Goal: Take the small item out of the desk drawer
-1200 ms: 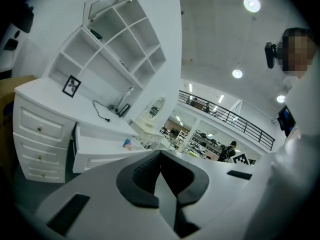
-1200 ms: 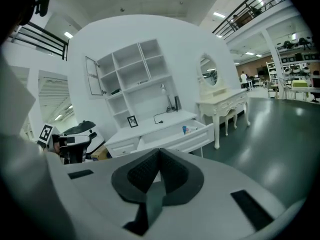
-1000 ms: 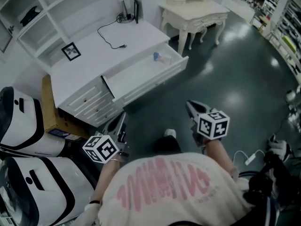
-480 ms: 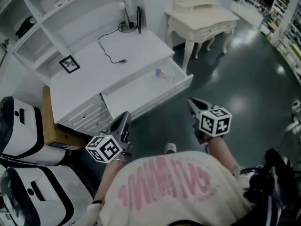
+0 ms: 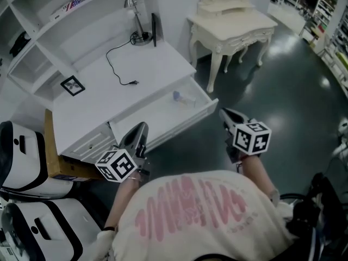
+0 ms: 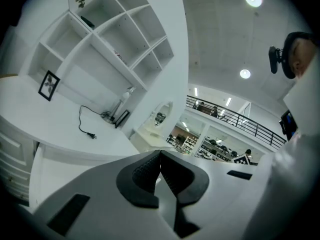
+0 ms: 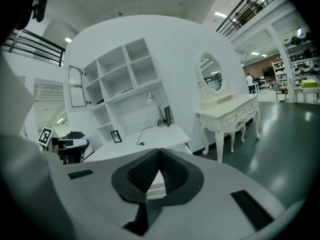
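Head view: item [image 5: 184, 97] beyond right tool [image 5: 223, 113]

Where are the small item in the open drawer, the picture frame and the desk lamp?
small item [image 5: 182, 97], head view, its middle.
picture frame [image 5: 72, 85], head view, centre of the picture.
desk lamp [image 5: 136, 19], head view, its stem.

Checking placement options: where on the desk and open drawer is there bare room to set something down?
Desk top bare between picture frame and cable, and along its front edge. Drawer bare left of the small item. Crowded: back corner with lamp and dark panel.
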A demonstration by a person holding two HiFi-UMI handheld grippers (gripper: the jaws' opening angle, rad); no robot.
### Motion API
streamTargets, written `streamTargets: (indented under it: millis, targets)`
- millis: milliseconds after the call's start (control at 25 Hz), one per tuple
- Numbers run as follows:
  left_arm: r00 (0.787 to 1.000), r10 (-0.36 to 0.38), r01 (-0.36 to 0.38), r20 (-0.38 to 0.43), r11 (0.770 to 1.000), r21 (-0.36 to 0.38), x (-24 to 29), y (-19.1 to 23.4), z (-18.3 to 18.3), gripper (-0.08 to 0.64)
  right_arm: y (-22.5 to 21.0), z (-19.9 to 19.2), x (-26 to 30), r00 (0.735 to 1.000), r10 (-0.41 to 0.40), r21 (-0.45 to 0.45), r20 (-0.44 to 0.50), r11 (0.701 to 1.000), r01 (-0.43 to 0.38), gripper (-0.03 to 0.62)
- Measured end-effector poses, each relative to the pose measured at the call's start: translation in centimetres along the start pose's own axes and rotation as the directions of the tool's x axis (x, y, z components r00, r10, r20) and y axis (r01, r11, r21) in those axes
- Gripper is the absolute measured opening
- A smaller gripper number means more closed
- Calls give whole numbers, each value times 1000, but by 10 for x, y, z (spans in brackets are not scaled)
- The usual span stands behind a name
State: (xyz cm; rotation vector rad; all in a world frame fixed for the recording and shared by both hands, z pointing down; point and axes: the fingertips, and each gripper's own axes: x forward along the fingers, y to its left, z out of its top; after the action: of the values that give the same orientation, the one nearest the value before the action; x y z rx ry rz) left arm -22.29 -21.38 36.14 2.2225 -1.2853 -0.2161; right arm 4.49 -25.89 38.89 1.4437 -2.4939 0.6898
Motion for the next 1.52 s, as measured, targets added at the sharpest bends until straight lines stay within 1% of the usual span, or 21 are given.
streamTargets:
  millis: [160,280,360,400,480,600,680,760,800,880,960,1040,1160,1240,1320,1360,1440,1480,1520]
  targets:
    - [1000,-6,6,-1,1000,3,32,2,0,29,-29,12,6,1000,-15,2,15,1000,15,17]
    - [999,-38,38,21,999,-4,53,2,2,31,-50,14,6,999,-45,11,21,999,45,16]
    - [998,-56,56,21,998,18,67,-1,4,31,-63,13,5,998,-60,37,23,998,59,15]
    - [998,-56,56,9,998,29,73,-1,3,31,-69,12,4,998,-66,55,22,996,64,17]
    - [998,-51,53,-48,997,49,85,1,-4,31,-78,5,2,997,-82,91,18,993,80,16]
    - [986,-57,71,-158,994,85,106,8,-20,34,-90,-9,1,995,-102,138,6,985,101,17]
    - [976,-69,90,-206,991,95,122,13,-29,35,-99,-19,2,993,-118,163,-6,980,118,17]
    - [968,-78,104,-238,990,96,139,18,-37,41,-112,-28,4,991,-135,185,-20,973,136,15]
    - [964,-85,111,-252,989,93,148,21,-42,53,-118,-30,6,989,-146,197,-24,969,148,17]
    - [952,-110,138,-287,987,80,166,24,-50,107,-129,-33,9,986,-166,226,-29,959,168,17]
    - [931,-140,174,-336,982,72,186,26,-60,140,-139,-31,10,982,-185,255,-33,949,187,17]
    - [908,-148,198,-392,976,89,207,32,-70,157,-150,-29,10,978,-206,264,-41,941,209,17]
    - [870,-123,225,-477,961,164,234,43,-80,188,-168,-27,12,968,-243,267,-58,931,250,17]
    - [840,-100,253,-534,942,222,248,51,-88,206,-181,-31,16,962,-263,290,-71,917,272,17]
    - [798,-84,295,-597,917,266,260,57,-99,218,-192,-35,21,960,-267,321,-83,905,279,17]
    - [770,-79,324,-634,903,281,265,59,-105,219,-196,-36,25,960,-265,333,-88,901,279,17]
    - [705,-68,387,-706,871,303,273,64,-118,218,-204,-38,32,959,-265,345,-100,895,283,17]
    - [677,-54,416,-734,851,321,277,66,-123,218,-207,-38,35,958,-266,347,-106,893,286,17]
    - [654,-32,443,-755,826,348,282,69,-127,218,-210,-38,38,957,-267,349,-110,891,289,17]
